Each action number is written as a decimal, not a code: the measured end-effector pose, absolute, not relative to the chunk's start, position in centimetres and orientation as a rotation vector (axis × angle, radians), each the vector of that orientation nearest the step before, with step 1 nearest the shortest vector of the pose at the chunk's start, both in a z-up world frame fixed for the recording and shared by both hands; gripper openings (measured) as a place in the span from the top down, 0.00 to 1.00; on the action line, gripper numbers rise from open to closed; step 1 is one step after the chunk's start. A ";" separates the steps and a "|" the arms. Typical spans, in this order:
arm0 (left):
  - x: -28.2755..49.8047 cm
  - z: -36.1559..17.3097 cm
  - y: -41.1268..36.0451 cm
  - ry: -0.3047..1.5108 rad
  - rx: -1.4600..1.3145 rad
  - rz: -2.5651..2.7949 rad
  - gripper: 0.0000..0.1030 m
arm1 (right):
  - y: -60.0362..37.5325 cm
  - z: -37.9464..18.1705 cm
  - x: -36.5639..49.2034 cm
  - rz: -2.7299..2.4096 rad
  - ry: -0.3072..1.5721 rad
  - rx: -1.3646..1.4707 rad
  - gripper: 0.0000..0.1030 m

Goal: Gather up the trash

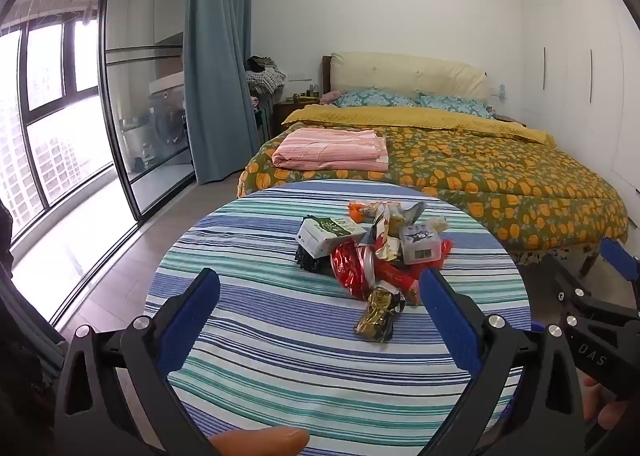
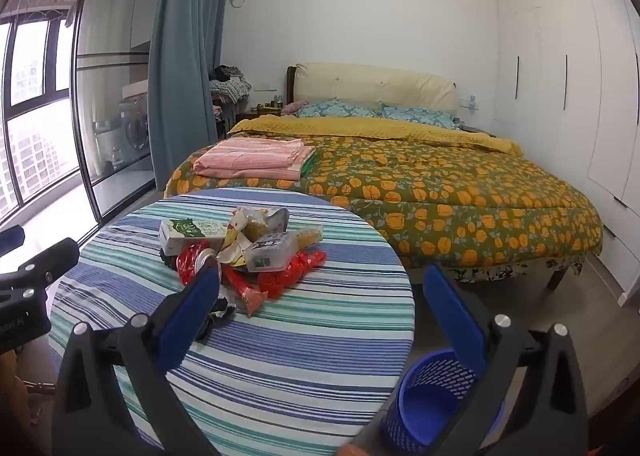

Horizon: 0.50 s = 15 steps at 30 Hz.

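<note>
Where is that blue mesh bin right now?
In the right wrist view the blue mesh bin stands on the floor at lower right, beside the striped round table, partly behind the right gripper's blue finger.

A striped-clothed round table (image 1: pixel 280 356) bears a trash pile (image 1: pixel 376 252) (wrappers, carton).

I count one striped table (image 1: pixel 280 336), one heap of trash (image 1: pixel 376 252) with one white-and-green carton (image 1: pixel 328 234) and one clear plastic box (image 1: pixel 420 244) in it, one blue mesh bin (image 2: pixel 432 404), one bed (image 1: pixel 480 176), two patterned pillows (image 1: pixel 376 98).
</note>
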State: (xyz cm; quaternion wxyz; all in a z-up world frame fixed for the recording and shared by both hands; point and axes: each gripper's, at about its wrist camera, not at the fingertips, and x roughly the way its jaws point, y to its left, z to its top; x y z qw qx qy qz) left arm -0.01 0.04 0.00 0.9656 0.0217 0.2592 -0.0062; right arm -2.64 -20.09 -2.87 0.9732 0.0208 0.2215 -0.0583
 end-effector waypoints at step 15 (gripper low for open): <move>-0.1 -0.5 0.2 0.530 0.047 -0.013 0.04 | -20.4 -3.0 -3.1 -0.121 0.456 0.034 0.04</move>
